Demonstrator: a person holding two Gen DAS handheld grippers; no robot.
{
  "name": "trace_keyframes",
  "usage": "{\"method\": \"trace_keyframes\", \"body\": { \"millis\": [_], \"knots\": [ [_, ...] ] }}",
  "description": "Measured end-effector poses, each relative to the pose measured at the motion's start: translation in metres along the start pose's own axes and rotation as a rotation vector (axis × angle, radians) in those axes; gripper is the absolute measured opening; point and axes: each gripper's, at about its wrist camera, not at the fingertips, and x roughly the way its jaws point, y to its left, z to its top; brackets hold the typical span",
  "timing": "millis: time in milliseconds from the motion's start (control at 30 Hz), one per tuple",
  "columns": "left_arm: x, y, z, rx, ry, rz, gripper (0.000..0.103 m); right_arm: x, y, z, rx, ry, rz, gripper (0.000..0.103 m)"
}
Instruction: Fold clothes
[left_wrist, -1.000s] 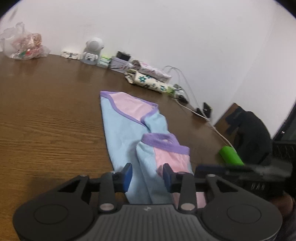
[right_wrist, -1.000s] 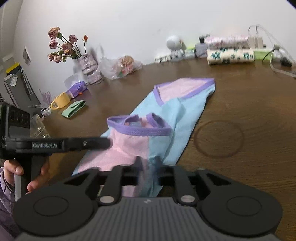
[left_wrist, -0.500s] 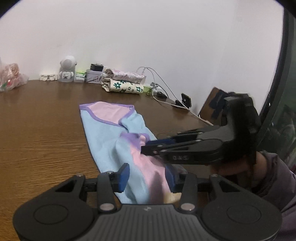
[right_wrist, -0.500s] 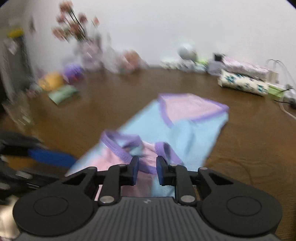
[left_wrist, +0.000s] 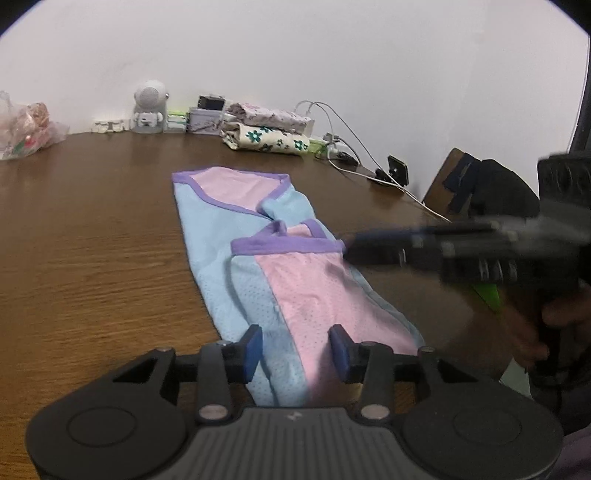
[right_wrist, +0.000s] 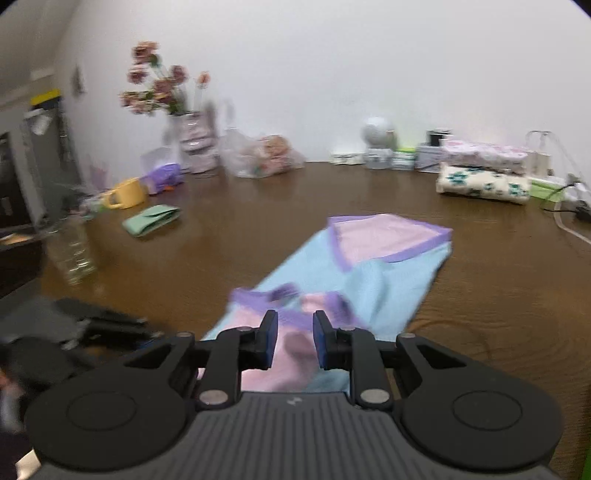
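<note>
Garment on table, folded cloths behind it

- Your right gripper hangs over the near end of the blue and pink garment, jaws narrowly apart, nothing pinched between them.
- The garment lies folded on the brown table.
- A yellow mug stands far left.

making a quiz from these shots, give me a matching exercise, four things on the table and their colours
Things:
1. mug
2. garment trim
3. folded pouch
4. round speaker

Colours:
A. purple
B. white-grey
C. yellow
D. mint green

Pairs: 1-C, 2-A, 3-D, 4-B
</note>
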Motion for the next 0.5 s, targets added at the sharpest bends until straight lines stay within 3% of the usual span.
{"method": "trace_keyframes", "body": {
  "millis": [133,233,367,500],
  "knots": [
    [-0.011,0.004,0.012,-0.027,-0.045,0.065,0.037,0.024,0.010,-0.016,-0.034,0.092,-0.026,0.021],
    [-0.016,-0.001,0.023,-0.044,-0.094,0.071,0.037,0.026,0.011,-0.020,-0.043,0.085,-0.031,0.022],
    [0.012,-0.007,0.025,-0.034,-0.010,0.132,0.034,0.014,0.011,-0.019,-0.036,0.064,-0.036,0.023],
    [0.021,-0.001,0.019,-0.059,0.002,0.110,0.035,0.007,0.011,-0.026,-0.041,0.081,-0.036,0.031]
  ]
}}
